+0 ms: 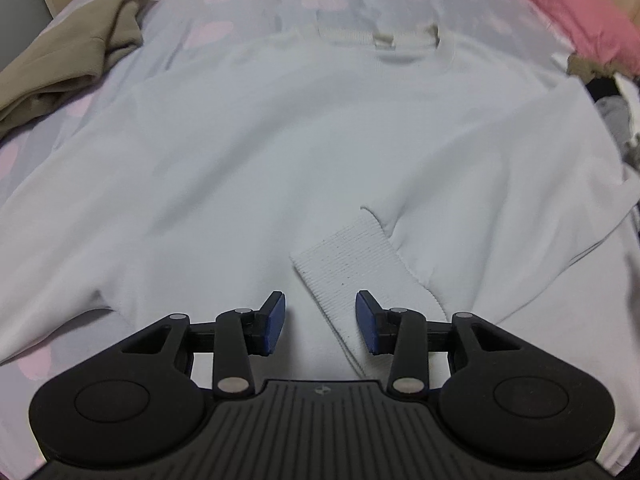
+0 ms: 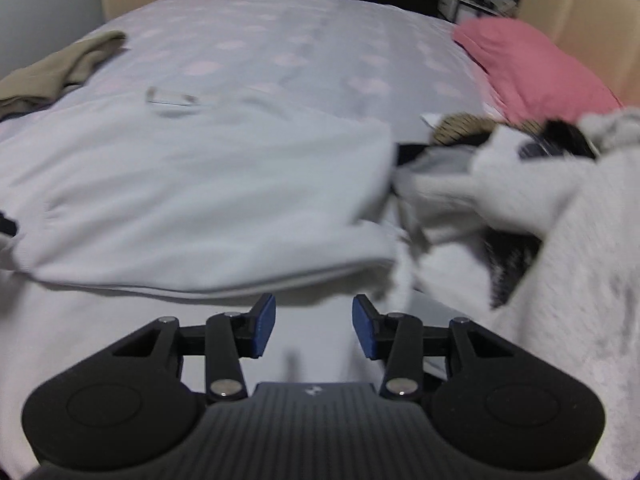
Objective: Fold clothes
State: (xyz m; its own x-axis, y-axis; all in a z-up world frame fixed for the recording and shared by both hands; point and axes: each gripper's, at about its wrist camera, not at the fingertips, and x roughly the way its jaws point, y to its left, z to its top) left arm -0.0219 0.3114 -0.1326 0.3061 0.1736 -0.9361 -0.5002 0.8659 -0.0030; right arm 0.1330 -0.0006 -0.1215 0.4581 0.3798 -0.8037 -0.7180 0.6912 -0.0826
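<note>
Sweatshirt: white sweatshirt (image 1: 280, 152) lies spread flat on the dotted bedspread (image 1: 248, 0), collar at the far end.
Cuff: ribbed cuff (image 1: 352, 268) folded in over the body — just ahead of the left gripper (image 1: 321, 322).
Left jaws: parted, nothing pinched.
Right gripper (image 2: 314, 326): jaws apart, empty — above the sweatshirt's near edge.
Beside: olive garment (image 1: 68, 64), pink pillow (image 2: 536, 68), clothes heap (image 2: 520, 184).

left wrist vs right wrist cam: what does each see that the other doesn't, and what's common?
Only the left wrist view: the ribbed white sleeve cuff folded onto the sweatshirt's body, lying just ahead of the open left gripper.

Only the right wrist view: the fluffy white and black pile of clothes to the right, the dark doorway area behind the bed, and the open right gripper, with nothing between its pads.

Both: the white sweatshirt spread flat, the grey pink-spotted bedspread, the olive garment at left, the pink pillow at right.
</note>
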